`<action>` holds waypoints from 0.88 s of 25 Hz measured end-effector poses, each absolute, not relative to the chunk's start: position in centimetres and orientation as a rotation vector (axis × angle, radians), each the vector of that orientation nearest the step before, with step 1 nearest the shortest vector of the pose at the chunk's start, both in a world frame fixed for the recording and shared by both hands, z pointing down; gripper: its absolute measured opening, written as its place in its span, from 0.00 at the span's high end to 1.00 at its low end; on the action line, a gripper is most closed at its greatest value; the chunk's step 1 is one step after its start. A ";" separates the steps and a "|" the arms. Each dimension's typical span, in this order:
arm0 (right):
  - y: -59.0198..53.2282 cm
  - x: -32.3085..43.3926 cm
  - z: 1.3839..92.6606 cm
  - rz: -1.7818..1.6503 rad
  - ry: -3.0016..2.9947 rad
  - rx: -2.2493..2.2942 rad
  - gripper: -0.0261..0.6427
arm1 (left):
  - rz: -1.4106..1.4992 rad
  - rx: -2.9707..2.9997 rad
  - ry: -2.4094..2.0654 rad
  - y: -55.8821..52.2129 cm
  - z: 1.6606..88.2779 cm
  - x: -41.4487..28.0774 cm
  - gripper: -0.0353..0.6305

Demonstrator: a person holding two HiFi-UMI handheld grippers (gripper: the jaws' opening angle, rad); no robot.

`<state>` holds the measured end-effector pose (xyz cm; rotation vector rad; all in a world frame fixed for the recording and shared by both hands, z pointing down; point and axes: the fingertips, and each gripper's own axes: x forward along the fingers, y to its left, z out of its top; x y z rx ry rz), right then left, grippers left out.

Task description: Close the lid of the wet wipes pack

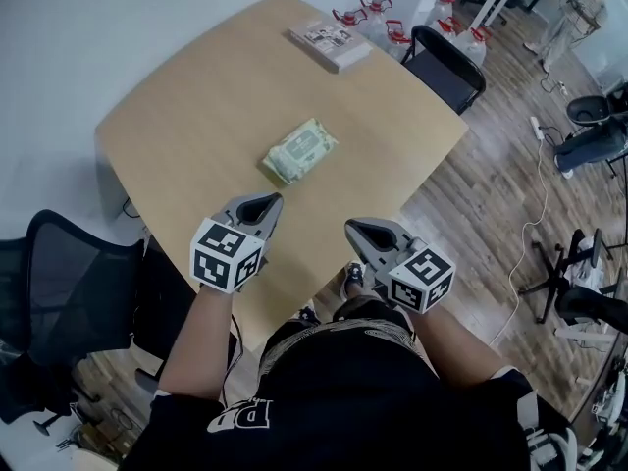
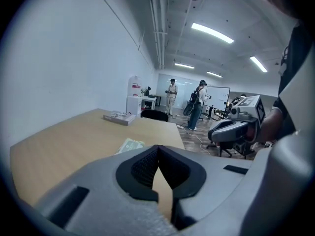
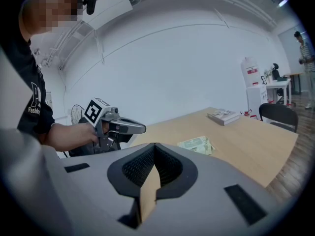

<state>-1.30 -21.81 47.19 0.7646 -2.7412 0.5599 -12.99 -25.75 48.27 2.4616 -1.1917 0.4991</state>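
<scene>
The pale green wet wipes pack (image 1: 300, 151) lies flat near the middle of the wooden table (image 1: 196, 116); no flap stands up from it. My left gripper (image 1: 266, 203) is shut and holds nothing, above the table's near edge, short of the pack. At the near corner my right gripper (image 1: 354, 229) is also shut with nothing in it. In the left gripper view the jaws (image 2: 157, 154) meet, with the pack (image 2: 129, 145) beyond them. The right gripper view shows closed jaws (image 3: 154, 154), the pack (image 3: 197, 144) ahead and the left gripper (image 3: 139, 128) to the left.
A flat book-like box (image 1: 331, 42) lies at the table's far edge. Behind it stand a black chair (image 1: 446, 67) and several red-capped bottles (image 1: 378, 18). A black mesh chair (image 1: 59, 292) is at the near left. People (image 2: 199, 104) stand far off in the room.
</scene>
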 end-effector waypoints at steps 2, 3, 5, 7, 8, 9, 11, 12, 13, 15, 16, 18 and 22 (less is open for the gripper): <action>-21.0 -1.7 46.6 0.541 -2.749 0.778 0.95 | 0.457 2.455 -1.201 -24.3 47.4 -13.3 0.92; -20.6 -1.9 46.3 0.533 -2.753 0.786 0.95 | 0.439 2.454 -1.205 -23.6 46.9 -13.3 0.92; -19.7 -2.2 45.7 0.521 -2.760 0.801 0.95 | 0.413 2.456 -1.215 -22.1 46.1 -13.5 0.92; -18.8 -2.5 45.3 0.510 -2.765 0.813 0.95 | 0.397 2.453 -1.227 -20.5 45.6 -13.6 0.92; -18.3 -2.6 45.1 0.506 -2.767 0.819 0.95 | 0.391 2.451 -1.234 -19.7 45.4 -13.6 0.92; -18.0 -2.7 44.9 0.503 -2.771 0.824 0.95 | 0.386 2.449 -1.242 -19.0 45.2 -13.5 0.92; -17.4 -2.8 44.6 0.496 -2.776 0.831 0.95 | 0.371 2.450 -1.249 -17.7 44.9 -13.2 0.92; -17.2 -2.7 44.5 0.491 -2.777 0.831 0.95 | 0.362 2.452 -1.248 -17.1 44.8 -13.0 0.92; -17.0 -2.7 44.4 0.485 -2.778 0.828 0.95 | 0.354 2.454 -1.245 -16.5 44.6 -12.6 0.92; -16.9 -2.5 44.1 0.472 -2.785 0.818 0.95 | 0.340 2.457 -1.244 -15.6 44.3 -12.0 0.92; -16.8 -2.3 43.9 0.465 -2.791 0.811 0.95 | 0.330 2.458 -1.250 -15.2 44.0 -11.7 0.92; -16.5 -1.8 43.4 0.443 -2.804 0.796 0.95 | 0.301 2.461 -1.271 -14.4 43.3 -11.1 0.92; -16.0 -1.1 42.9 0.422 -2.819 0.755 0.95 | 0.256 2.441 -1.335 -13.5 42.7 -10.7 0.92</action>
